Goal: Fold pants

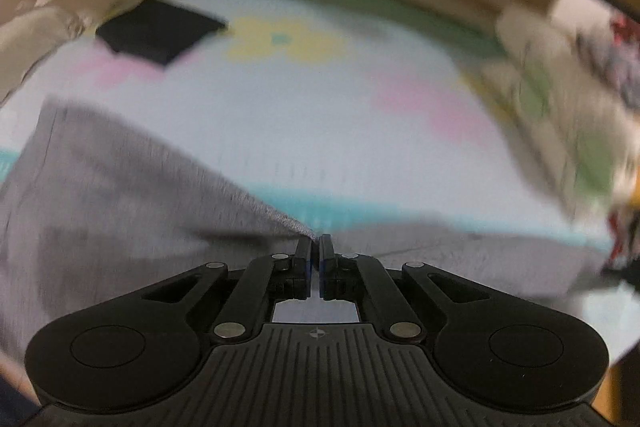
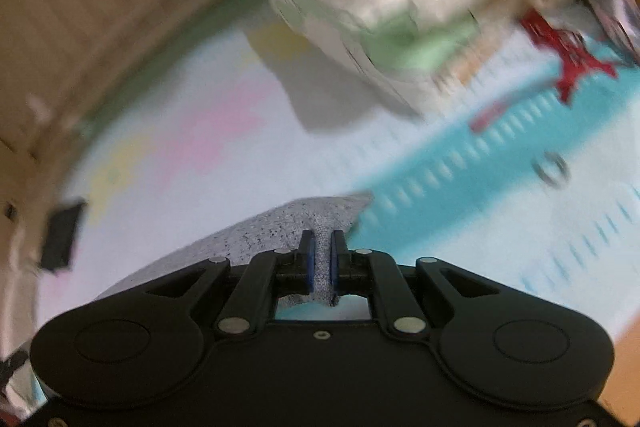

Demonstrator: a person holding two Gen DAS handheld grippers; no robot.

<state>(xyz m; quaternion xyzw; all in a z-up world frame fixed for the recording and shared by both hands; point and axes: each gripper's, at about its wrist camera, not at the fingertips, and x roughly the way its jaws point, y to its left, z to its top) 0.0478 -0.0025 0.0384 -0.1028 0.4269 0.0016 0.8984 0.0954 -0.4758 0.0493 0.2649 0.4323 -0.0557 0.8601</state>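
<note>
Grey pants (image 1: 120, 195) on the pastel mat (image 1: 304, 115), corners pinched in closed left claw (image 1: 319, 239) and right claw (image 2: 323, 241).

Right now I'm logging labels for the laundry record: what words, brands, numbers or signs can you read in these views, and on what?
None can be read.
Left gripper base: a small round crosshair mark, no letters.
Gray pants: no tag or print visible.
Patterned sheet: flowers and dashes only.
Red-patterned cloth: too blurred to tell.
</note>
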